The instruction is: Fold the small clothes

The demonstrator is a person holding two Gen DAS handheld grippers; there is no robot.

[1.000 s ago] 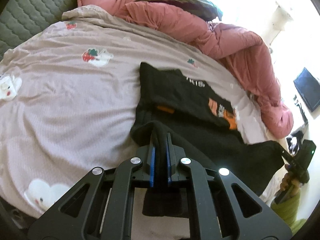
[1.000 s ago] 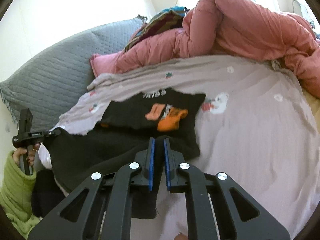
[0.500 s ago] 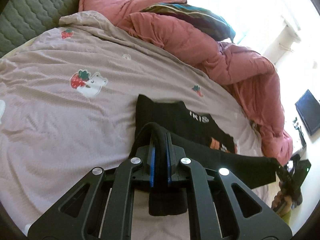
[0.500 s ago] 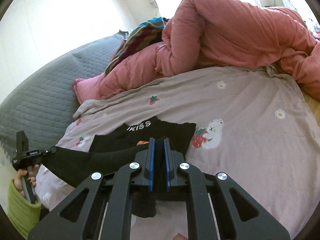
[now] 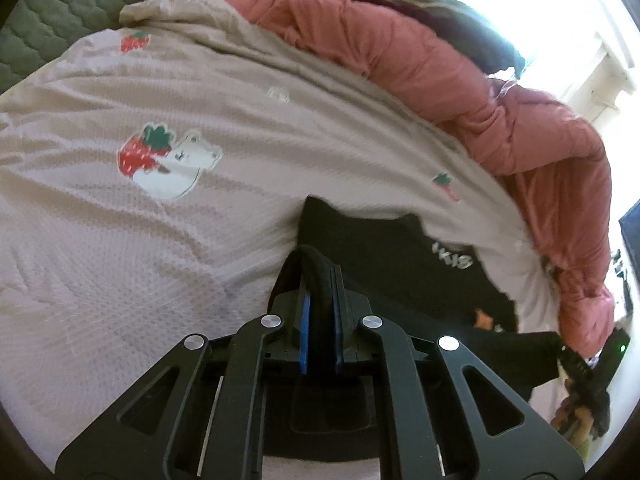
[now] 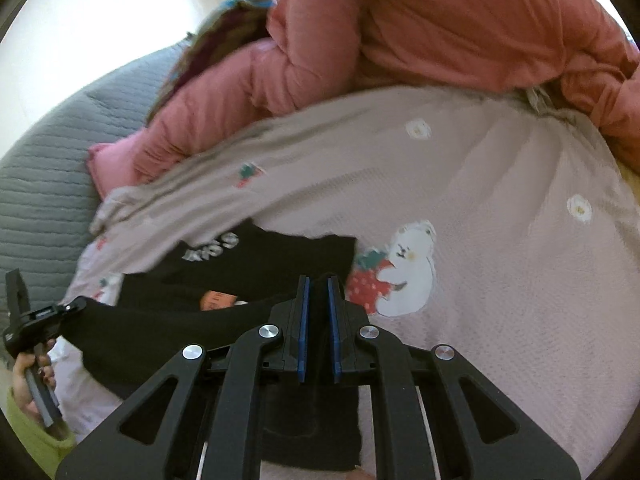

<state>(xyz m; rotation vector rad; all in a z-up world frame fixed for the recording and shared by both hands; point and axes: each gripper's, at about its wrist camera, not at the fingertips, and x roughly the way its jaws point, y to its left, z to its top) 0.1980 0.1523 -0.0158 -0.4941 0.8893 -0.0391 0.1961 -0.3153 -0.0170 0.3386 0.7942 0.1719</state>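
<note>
The bed (image 5: pixel 100 240) is the biggest thing here, with a pale sheet that has strawberry and white bear pictures on it. A puffy pink quilt (image 6: pixel 440 40) is bunched up along the far edge of the bed, and a gray padded headboard (image 6: pixel 36 184) is at one end.

The black T-shirt (image 5: pixel 380 256) lies on the bed, near the pink quilt. Its top part lies flat on the sheet. Its bottom edge is lifted up and pulled tight between the two tools, over the flat part.

The left gripper (image 5: pixel 319 292) has its jaws pinched tight on one corner of that edge. The right gripper (image 6: pixel 318 304) has its jaws pinched tight on the other corner. A hand (image 6: pixel 28 376) in a green sleeve holds the left gripper's handle.

I think the first fold is about half done. The lifted edge is not laid down yet. After that, the shirt likely needs more folds to be small and neat.

White letters on the shirt read "KISS" in the right view. An orange picture sits below them, but it is mostly hidden.
</note>
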